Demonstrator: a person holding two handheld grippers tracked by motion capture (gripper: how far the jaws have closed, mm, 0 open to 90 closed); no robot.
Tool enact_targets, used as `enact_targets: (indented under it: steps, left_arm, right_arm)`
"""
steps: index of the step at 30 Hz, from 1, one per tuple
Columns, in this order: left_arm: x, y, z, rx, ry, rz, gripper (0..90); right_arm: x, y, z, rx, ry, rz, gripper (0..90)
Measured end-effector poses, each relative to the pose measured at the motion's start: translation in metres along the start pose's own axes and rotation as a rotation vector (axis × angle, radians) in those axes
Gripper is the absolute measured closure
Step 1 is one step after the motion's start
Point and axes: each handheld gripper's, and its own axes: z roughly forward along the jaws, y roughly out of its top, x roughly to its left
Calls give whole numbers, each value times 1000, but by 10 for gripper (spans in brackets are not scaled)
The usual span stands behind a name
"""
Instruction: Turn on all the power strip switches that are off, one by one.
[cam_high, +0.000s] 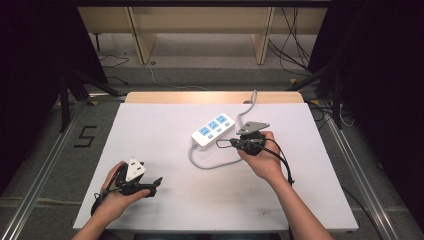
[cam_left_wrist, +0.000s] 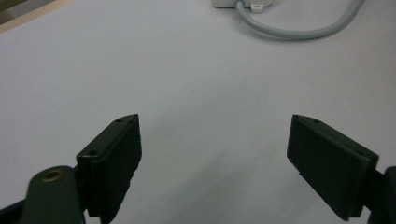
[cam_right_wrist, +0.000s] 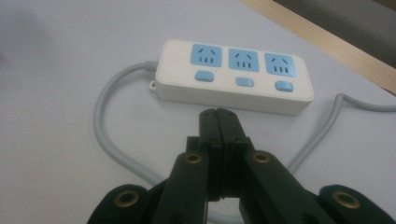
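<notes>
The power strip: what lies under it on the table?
The power strip lies flat on the white table cover. Its grey cable comes out at one end and curves beside it. Whatever is directly beneath it is hidden.

A white power strip lies flat on the white table, slanted, near the far middle. It has 3 blue sockets in a row, each with a blue button beside it. Its grey cable leaves the near-left end, loops toward the person, then runs off the far edge.
</notes>
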Motion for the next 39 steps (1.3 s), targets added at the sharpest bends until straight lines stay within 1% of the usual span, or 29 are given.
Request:
enact_targets:
  steps: [3, 4, 7, 9, 12, 13, 15, 18, 30, 39]
  left_arm:
    - [0, 0, 0, 2, -1, 2, 178]
    - [0, 0, 0, 2, -1, 2, 178]
    - [0, 0, 0, -2, 0, 0, 179]
    - [0, 0, 0, -3, 1, 2, 179]
    - [-1, 0, 0, -2, 0, 3, 179]
    - [0, 0, 0, -2, 1, 4, 179]
    - [0, 0, 0, -3, 1, 3, 180]
    - [0, 0, 0, -3, 3, 2, 180]
    - [0, 0, 0, 3, 3, 12, 180]
    - [0, 0, 0, -1, 3, 4, 180]
  right_arm:
    - [-1, 5, 4, 5, 1, 4, 900]
    - [-1, 7, 6, 5, 2, -3, 900]
    - [-1, 12, 10, 9, 7, 2, 900]
    - [-1, 14, 13, 14, 9, -3, 900]
    - [-1, 18, 16, 18, 10, 3, 900]
    - [-2, 19, 17, 16, 12, -4, 900]
    - [-2, 22, 19, 21, 13, 2, 900]
    - [-2, 25, 21, 30, 13, -7, 900]
    - [-5, 35, 32, 62, 23, -12, 900]
    - [-3, 45, 40, 86, 37, -16, 900]
